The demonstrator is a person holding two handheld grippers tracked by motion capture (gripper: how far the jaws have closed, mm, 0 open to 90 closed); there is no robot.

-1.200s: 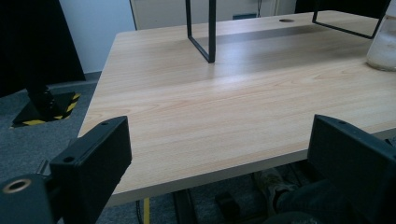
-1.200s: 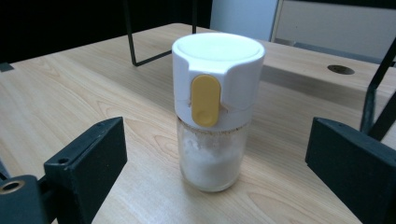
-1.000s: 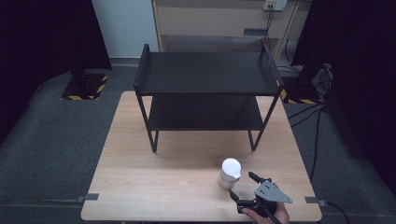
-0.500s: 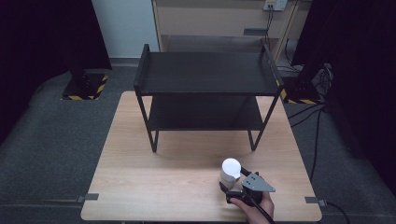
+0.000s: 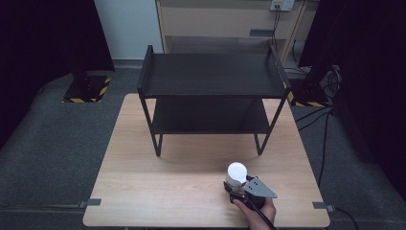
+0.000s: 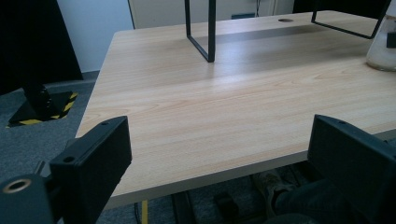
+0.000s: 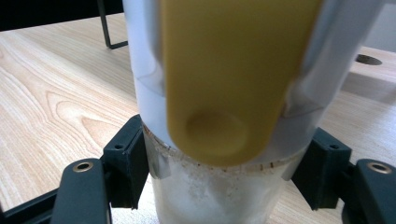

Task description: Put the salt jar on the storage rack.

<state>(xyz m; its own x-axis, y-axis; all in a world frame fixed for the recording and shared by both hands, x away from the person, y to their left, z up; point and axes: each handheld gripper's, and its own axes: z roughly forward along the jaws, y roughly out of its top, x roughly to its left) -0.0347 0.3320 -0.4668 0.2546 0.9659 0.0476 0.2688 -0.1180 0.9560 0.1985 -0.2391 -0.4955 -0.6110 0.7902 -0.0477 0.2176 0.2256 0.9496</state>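
- Standing upright near the front edge of the wooden table (image 5: 158, 182), at about five o'clock from the black two-tier shelf (image 5: 210, 86), is a white-lidded container (image 5: 236, 173); its lid is white and a yellow tab or handle hangs down the side that faces the right gripper (image 7: 219, 186).
- Flanking the container's lower, clear body, the right gripper's jaws sit against or just beside the wall at nine and three o'clock; whether they press it firmly cannot be told.
- Holding nothing, the left gripper (image 6: 224, 154) has its jaws spread wide apart, low off the table's near corner; the container (image 6: 384, 44) shows at its two o'clock.
- Judging by the thin, translucent wall with a pale powdery residue inside, the container is probably light plastic, fairly stiff but smooth, so it could slip or tip under a loose hold.
- The lower body, below the lid's skirt, looks the sound place to clamp: the lid may pop off or turn, and the yellow tab could flex.
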